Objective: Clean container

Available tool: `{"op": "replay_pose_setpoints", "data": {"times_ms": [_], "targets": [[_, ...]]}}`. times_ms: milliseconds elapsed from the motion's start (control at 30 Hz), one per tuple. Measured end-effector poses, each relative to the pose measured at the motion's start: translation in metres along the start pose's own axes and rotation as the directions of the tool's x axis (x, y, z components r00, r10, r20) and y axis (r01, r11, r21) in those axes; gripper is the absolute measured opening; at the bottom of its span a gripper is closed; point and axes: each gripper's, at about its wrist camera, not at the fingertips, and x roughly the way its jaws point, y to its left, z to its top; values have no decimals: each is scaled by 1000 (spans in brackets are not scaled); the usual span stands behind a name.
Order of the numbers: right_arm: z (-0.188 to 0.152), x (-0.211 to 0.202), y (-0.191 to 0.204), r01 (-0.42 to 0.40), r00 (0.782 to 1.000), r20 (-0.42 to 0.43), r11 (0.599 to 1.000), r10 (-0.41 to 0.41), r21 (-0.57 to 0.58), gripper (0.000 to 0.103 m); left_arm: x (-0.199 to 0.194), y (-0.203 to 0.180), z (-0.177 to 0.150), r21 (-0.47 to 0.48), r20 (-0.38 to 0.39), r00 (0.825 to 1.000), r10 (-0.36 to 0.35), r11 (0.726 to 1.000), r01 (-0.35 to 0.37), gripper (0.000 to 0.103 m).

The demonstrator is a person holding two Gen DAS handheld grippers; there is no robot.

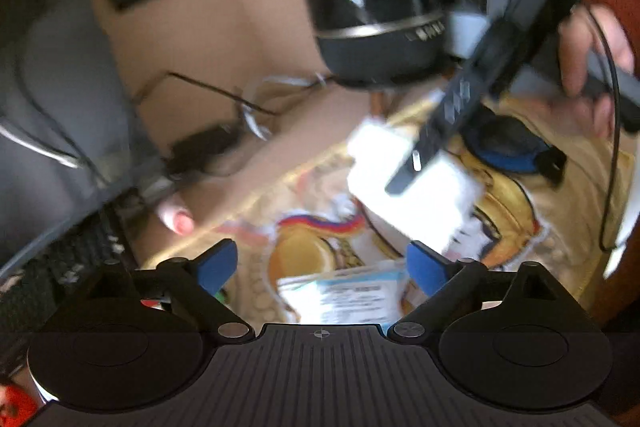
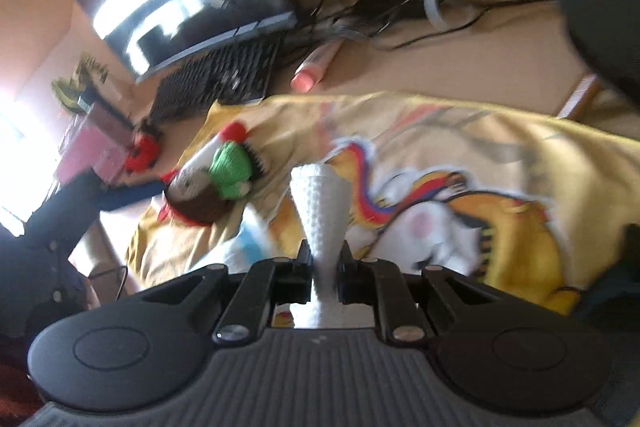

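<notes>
Blurred frames, white cloth pinched.
Right hand-held gripper (image 2: 324,273) clamps a dimpled white cloth (image 2: 320,203); left hand-held gripper (image 1: 320,267) spread wide; black container (image 1: 372,7) at one o'clock, smeared, partly cropped.

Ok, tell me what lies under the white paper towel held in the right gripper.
Under the white paper towel in the right gripper lies a yellow printed cloth spread over the desk. Whatever the cloth covers is hidden.

Right tongs (image 2: 324,267) clamped on a white dimpled cone (image 2: 320,203), above the yellow printed cloth (image 2: 520,155) covering the tabletop (image 2: 460,67).
</notes>
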Motion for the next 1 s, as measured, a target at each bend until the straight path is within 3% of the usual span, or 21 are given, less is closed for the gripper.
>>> {"op": "replay_pose_setpoints", "data": {"times_ms": [167,200,233,333,400,500,533,567,600,633,767,833,867,933,1000], "targets": [[-9,-39,-31,31,996,79,995,-38,92,14,40,-4,-10,24,-208,975,-74,996,80,94],[-13,-46,-36,35,995,91,993,-45,110,14,42,-4,-12,12,-222,971,-91,995,96,88],[-16,-51,-41,39,994,99,992,-51,124,14,44,-1,-12,-14,-231,967,-110,994,109,63],[-25,-63,-55,48,991,118,986,-67,163,14,46,10,-4,-68,-222,968,-116,992,103,61],[-30,-68,-63,49,990,124,982,-72,182,14,47,18,5,-54,-191,981,-45,998,35,61],[-35,-73,-72,46,989,128,978,-73,202,14,61,30,10,-41,-205,979,17,999,-26,63],[-36,-74,-75,46,989,127,977,-73,207,14,68,32,9,-52,-220,975,20,998,-32,68],[-37,-76,-78,48,989,127,977,-75,206,14,73,34,9,-60,-234,972,23,997,-39,83],[-38,-77,-80,54,988,128,977,-81,204,14,76,33,9,-65,-245,969,30,997,-48,91],[-40,-79,-82,59,988,129,977,-87,204,14,77,33,9,-70,-252,967,41,996,-60,94],[-46,-95,-97,97,981,147,973,-130,210,15,63,32,25,-102,-221,967,130,983,-155,94],[-49,-103,-109,131,973,158,965,-169,225,15,48,26,42,-162,-185,974,134,973,-164,94],[-52,-107,-115,145,969,162,960,-187,241,15,42,23,51,-203,-164,980,112,968,-145,95],[-56,-112,-127,162,962,170,949,-212,270,15,36,12,65,-326,-96,993,-74,944,39,97],[-59,-117,-134,192,952,178,938,-249,288,15,44,-13,77,-389,-43,969,-245,897,210,99]]}}
